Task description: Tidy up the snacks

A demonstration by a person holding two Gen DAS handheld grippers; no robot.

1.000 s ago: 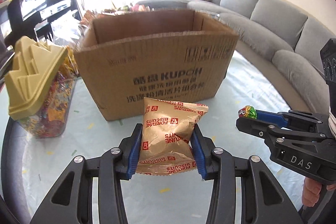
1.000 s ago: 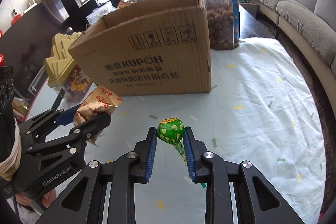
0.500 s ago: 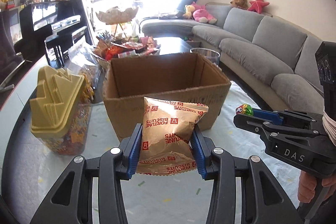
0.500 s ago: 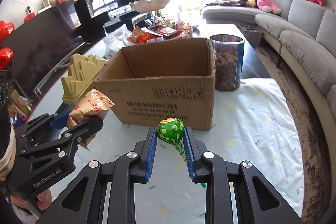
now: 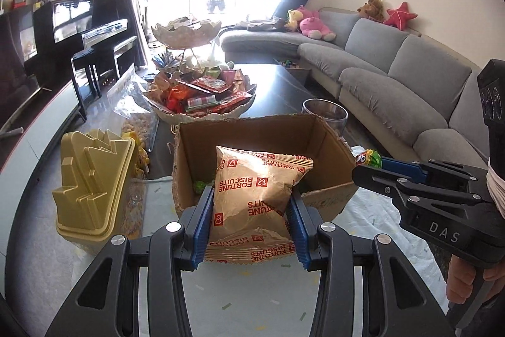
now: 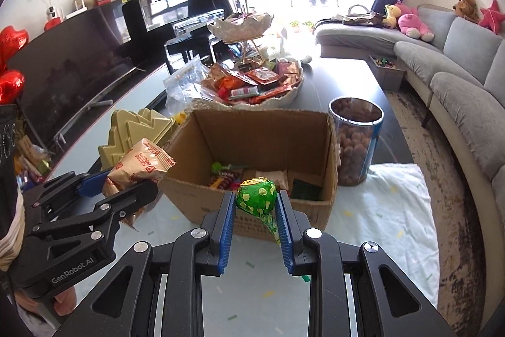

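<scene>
Two snacks are in your grip at once, each held above the near side of the open brown cardboard box (image 6: 252,147). Your left gripper (image 5: 249,229) is clamped on the gold foil packet of Fortune Biscuits (image 5: 255,195), and your right gripper (image 6: 256,221) is pinched on the green-wrapped lollipop (image 6: 256,198), its stick hanging down between the blue pads.

You look to be in the carrying step, just short of the drop. Next, bring each gripper forward past the near wall of the box, so the load sits over the opening, then part the jaws. The packet is wide and light, so it may catch on the rim if you let go too early.

The box already holds a few things on its floor: a red-and-yellow wrapped pack, a green lollipop, a tan packet and a dark green pack. Just beside the box stands a clear round tub (image 6: 356,141) filled with brown nuts. On the other side sits a jar of sweets under a gold stepped plastic lid (image 5: 94,179). Behind, a white scalloped bowl (image 6: 290,95) is heaped with red snack packets.
</scene>
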